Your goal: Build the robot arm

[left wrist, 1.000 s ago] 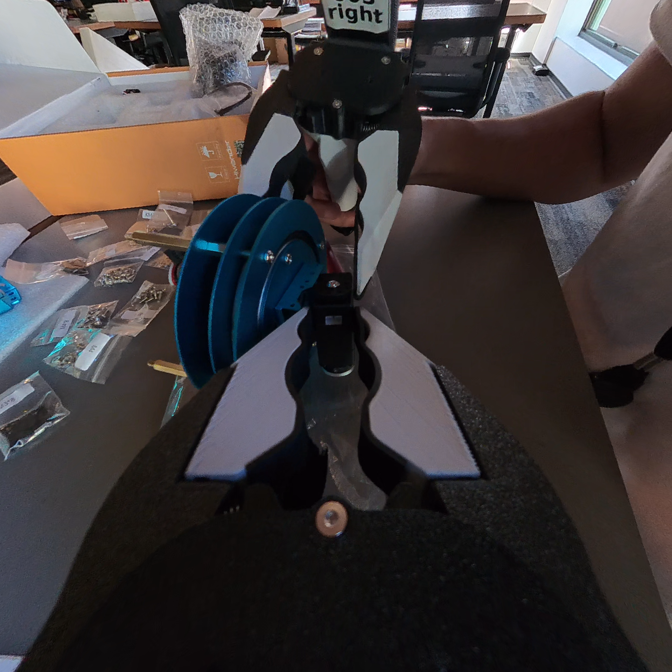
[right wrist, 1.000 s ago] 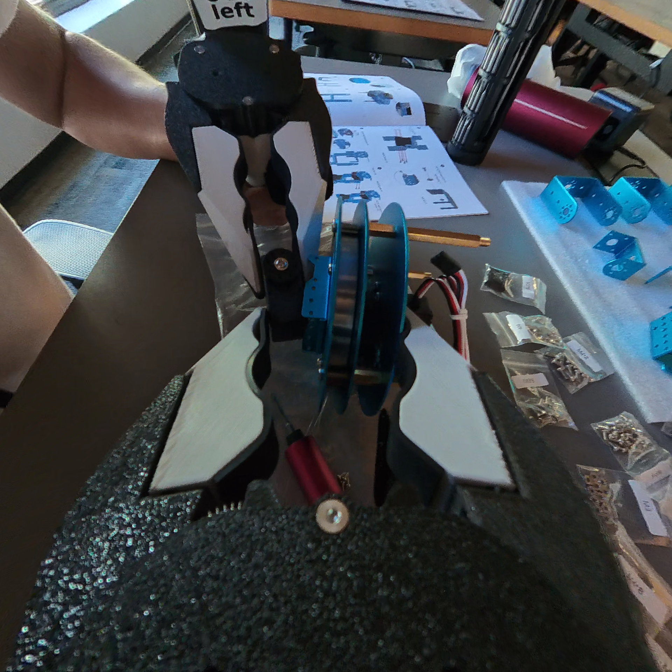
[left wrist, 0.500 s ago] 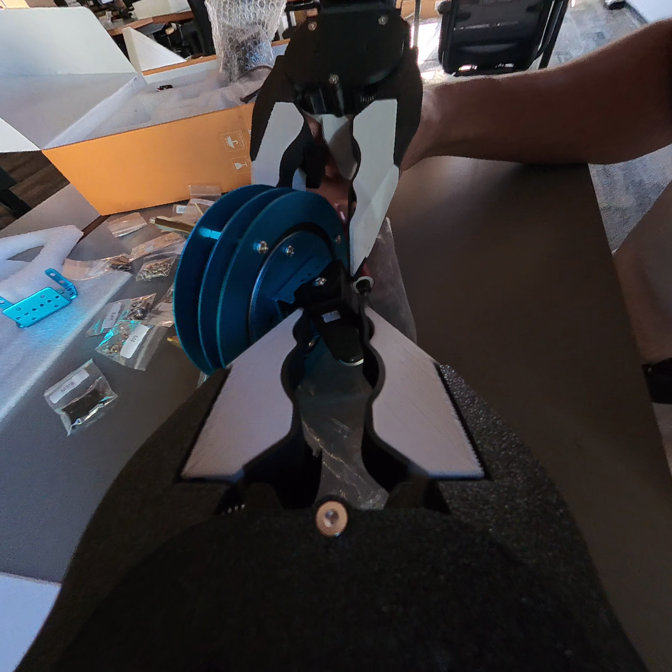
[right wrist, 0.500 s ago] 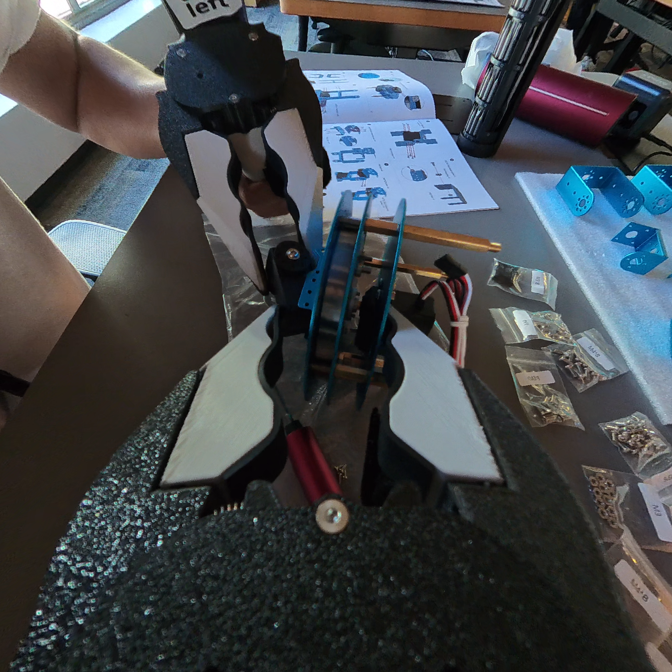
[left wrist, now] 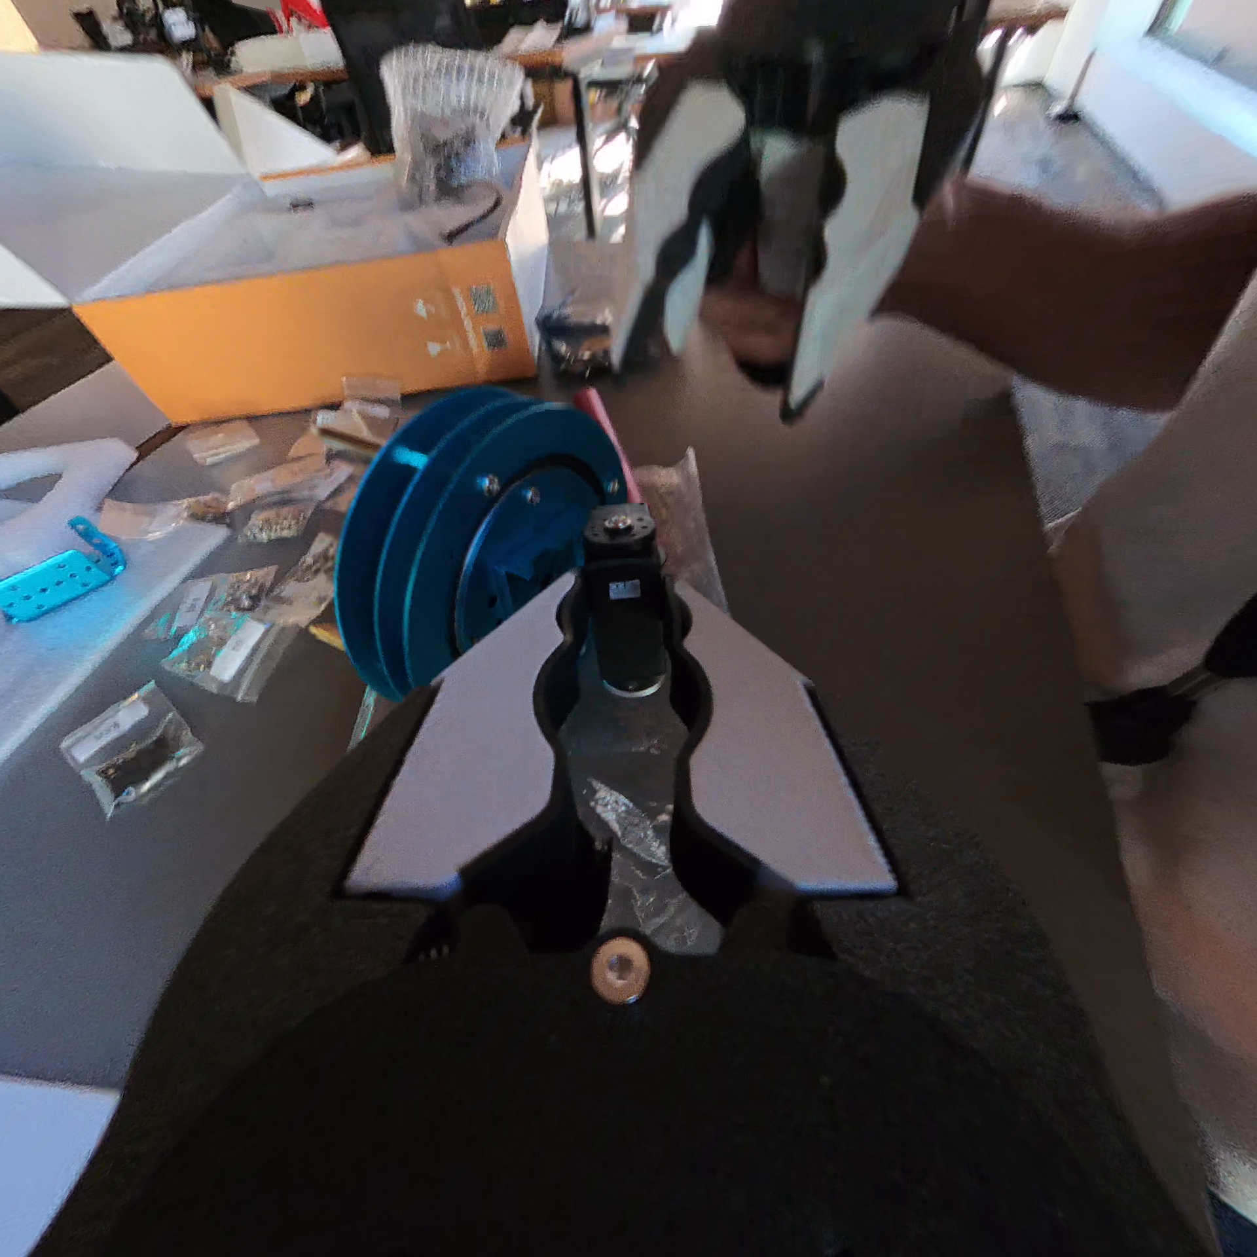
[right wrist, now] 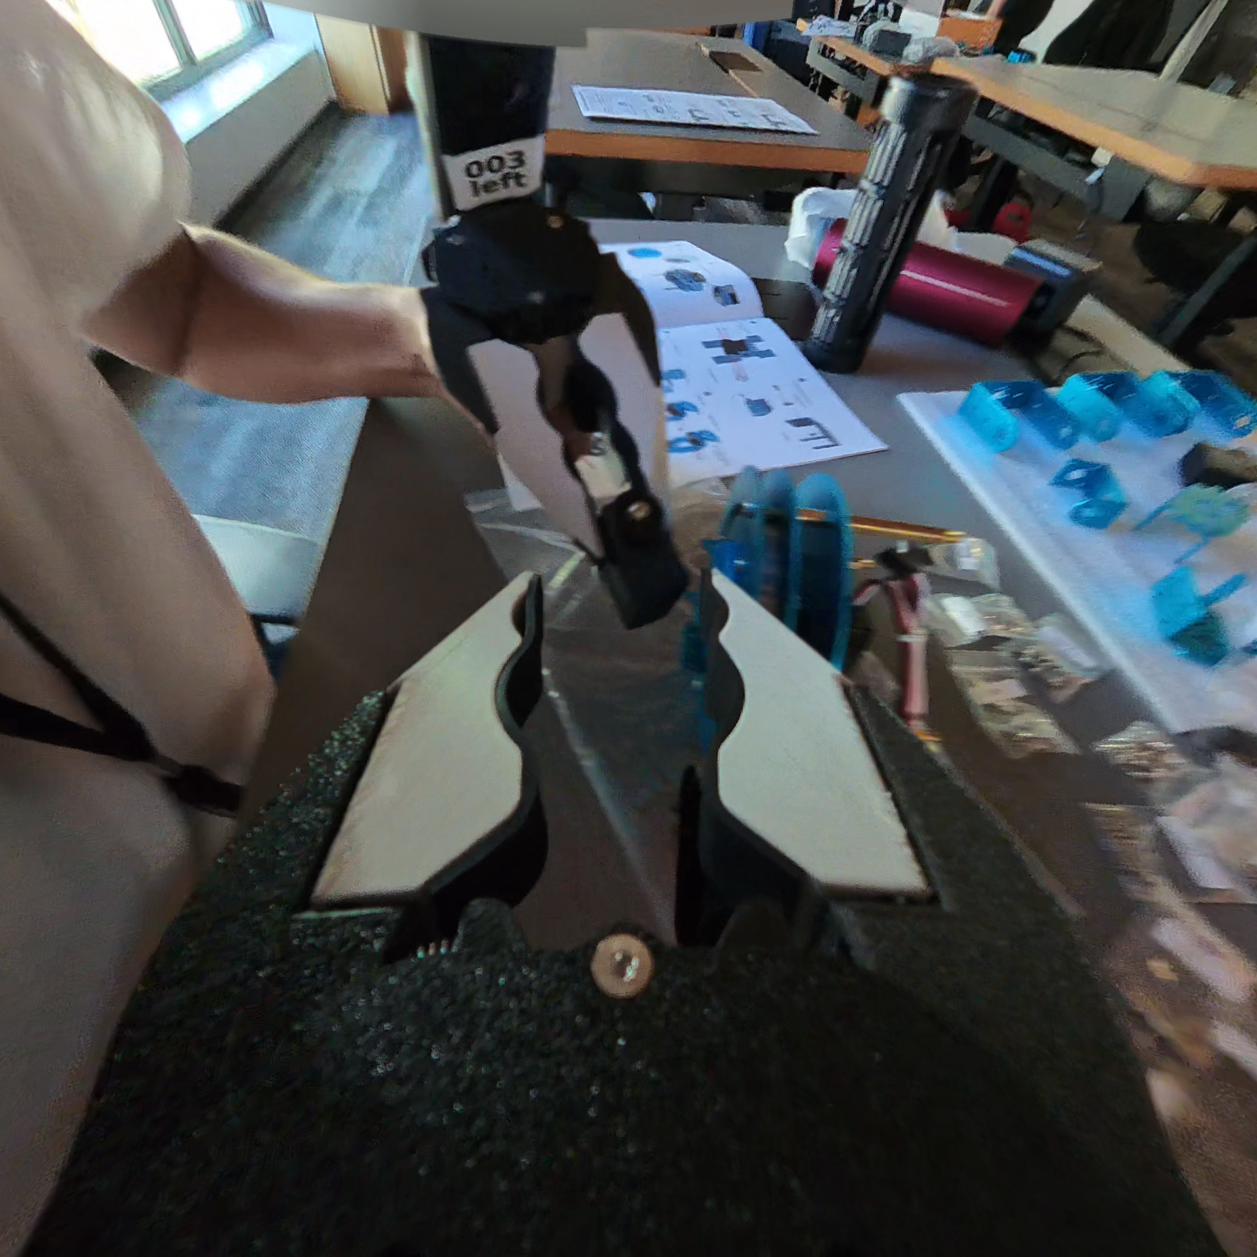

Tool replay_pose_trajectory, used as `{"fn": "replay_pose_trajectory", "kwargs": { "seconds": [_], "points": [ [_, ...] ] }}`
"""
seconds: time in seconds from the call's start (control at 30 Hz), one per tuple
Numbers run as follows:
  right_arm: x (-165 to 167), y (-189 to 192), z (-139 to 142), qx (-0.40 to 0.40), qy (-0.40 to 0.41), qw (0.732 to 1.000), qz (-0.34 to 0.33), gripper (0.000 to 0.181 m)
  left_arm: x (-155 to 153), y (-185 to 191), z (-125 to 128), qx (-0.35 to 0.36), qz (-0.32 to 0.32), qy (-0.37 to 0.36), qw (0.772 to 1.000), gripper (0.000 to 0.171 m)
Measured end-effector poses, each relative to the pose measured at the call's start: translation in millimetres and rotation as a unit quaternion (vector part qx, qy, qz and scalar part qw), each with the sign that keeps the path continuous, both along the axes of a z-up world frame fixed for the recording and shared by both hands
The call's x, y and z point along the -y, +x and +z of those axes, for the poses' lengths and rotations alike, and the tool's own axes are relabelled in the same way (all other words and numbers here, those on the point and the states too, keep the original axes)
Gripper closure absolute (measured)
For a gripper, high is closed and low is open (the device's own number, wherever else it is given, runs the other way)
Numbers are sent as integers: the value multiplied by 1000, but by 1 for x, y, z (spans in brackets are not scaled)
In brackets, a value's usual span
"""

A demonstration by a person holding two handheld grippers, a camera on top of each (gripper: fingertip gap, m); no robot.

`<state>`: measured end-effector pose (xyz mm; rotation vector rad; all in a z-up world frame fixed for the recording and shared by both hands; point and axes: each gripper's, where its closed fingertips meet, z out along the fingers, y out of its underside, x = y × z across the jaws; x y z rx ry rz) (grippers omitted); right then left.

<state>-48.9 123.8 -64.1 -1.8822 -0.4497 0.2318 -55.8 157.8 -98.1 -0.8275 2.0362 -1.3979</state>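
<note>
My left gripper (left wrist: 622, 598) fingers pinch the black servo (left wrist: 624, 598) beside the blue wheel assembly (left wrist: 435, 544) above the counter (left wrist: 850, 544), right gripper (right wrist: 622, 612) fingers spread and empty; risk: servo twisting loose, as only its narrow body is clamped.

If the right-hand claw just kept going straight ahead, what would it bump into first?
Probably the black servo block held by the left gripper, just beyond the right gripper; depth is blurry.
</note>
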Motion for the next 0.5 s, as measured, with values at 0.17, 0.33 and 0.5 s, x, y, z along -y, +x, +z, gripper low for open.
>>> {"fn": "replay_pose_trajectory", "kwargs": {
  "seconds": [0.17,0.33,0.5],
  "points": [
    [-10,-24,-16,-97,4,995,-34,127,14,-25,38,44,-96,-80,991,152],
    [-10,-30,-21,-119,18,992,-28,161,28,-27,24,22,-140,-61,988,152],
    [-14,-6,-40,-115,-23,986,-114,162,7,-5,15,26,-95,6,995,143]
  ]
}}
